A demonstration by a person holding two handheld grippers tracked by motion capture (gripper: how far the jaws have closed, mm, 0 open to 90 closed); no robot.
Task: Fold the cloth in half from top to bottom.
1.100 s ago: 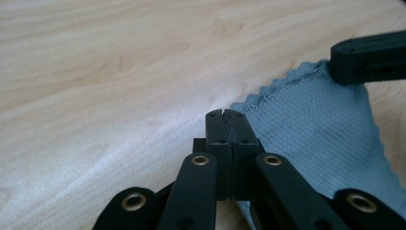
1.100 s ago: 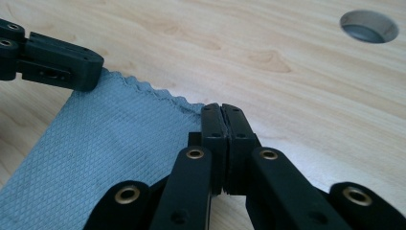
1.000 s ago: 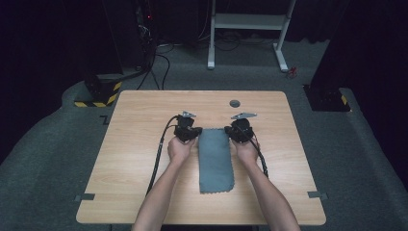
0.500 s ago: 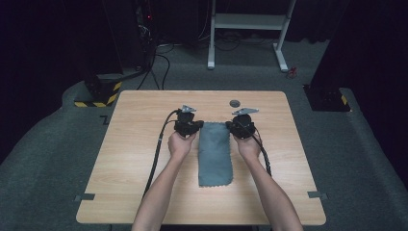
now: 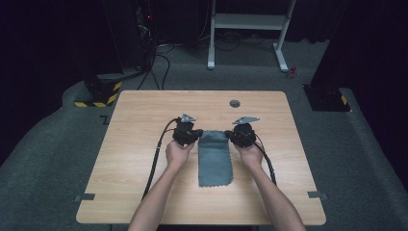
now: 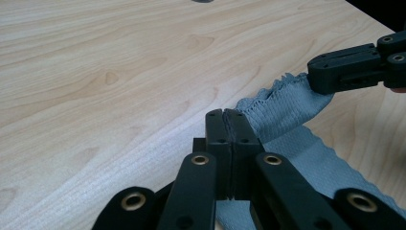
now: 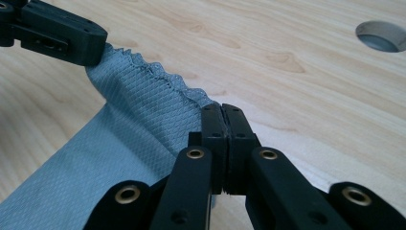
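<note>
Near the middle of the table [image 5: 134,144], the left gripper [image 5: 193,137] pinched the far left corner of a grey cloth [image 5: 215,161], while the right gripper [image 5: 232,136] pinched its far right corner, both clamped on the raised far edge.

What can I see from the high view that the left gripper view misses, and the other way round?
High view alone: the person's forearms, the whole grey cloth down to its near edge, and the dark floor around the table. Left gripper view alone: the left gripper with its jaws shut on a cloth corner, and the cloth's zigzag edge lifted off the wood. Both share the cloth, the table and the right gripper pinching the other far corner.
</note>
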